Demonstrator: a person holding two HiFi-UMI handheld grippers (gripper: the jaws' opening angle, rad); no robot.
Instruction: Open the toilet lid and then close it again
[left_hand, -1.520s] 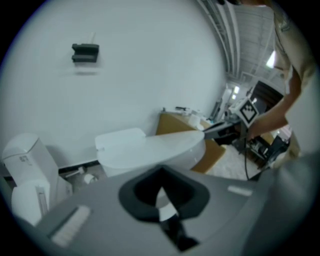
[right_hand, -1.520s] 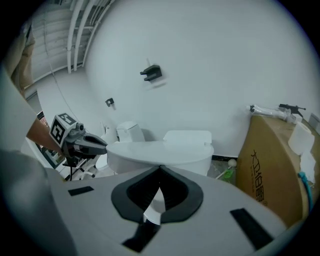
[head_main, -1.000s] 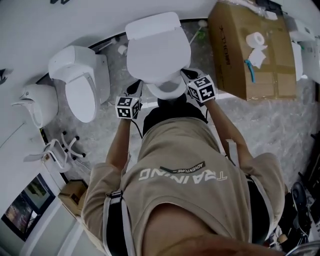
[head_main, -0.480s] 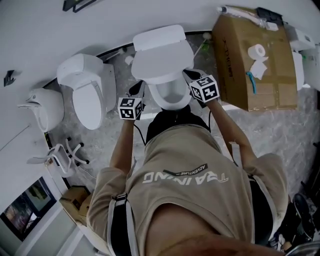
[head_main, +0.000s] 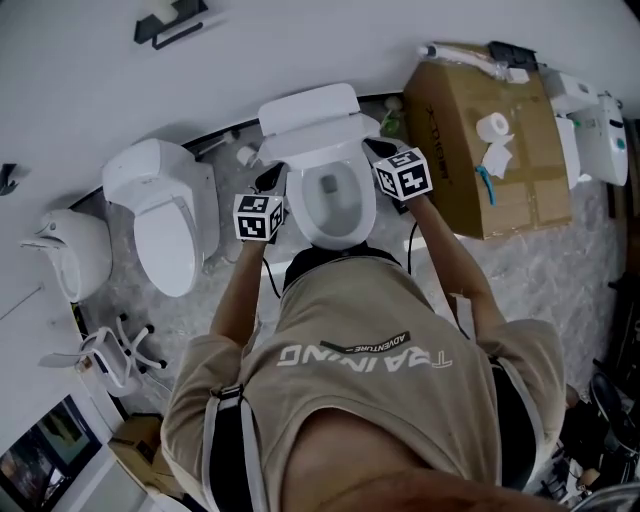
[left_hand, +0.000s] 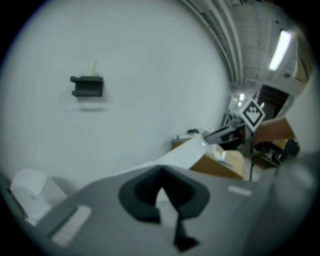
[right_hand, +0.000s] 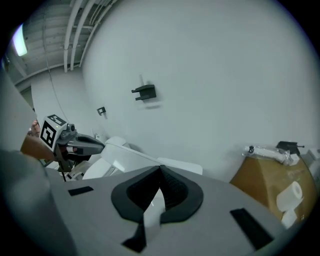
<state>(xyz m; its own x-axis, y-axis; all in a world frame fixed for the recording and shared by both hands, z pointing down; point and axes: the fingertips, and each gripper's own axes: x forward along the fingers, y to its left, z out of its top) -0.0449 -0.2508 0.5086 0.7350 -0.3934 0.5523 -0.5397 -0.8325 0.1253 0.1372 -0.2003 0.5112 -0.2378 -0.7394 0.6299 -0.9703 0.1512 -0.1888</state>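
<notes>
The white toilet (head_main: 330, 225) stands against the wall with its bowl showing. Its lid (head_main: 312, 138) is lifted back toward the tank. My left gripper (head_main: 270, 177) is shut on the lid's left edge, and my right gripper (head_main: 376, 149) is shut on its right edge. In the left gripper view the jaws (left_hand: 161, 189) pinch a white strip of the lid (left_hand: 186, 154), with the right gripper (left_hand: 234, 132) beyond. In the right gripper view the jaws (right_hand: 159, 194) clamp the lid (right_hand: 131, 159), and the left gripper (right_hand: 75, 142) shows across it.
A second white toilet (head_main: 165, 205) stands to the left, and a white fixture (head_main: 65, 245) beyond it. A cardboard box (head_main: 470, 165) with a toilet-paper roll (head_main: 492, 127) sits close on the right. A dark bracket (head_main: 168, 25) hangs on the wall.
Both grippers have swung the lid up and back toward the wall. It covered the bowl a second ago; now the bowl is in sight.
</notes>
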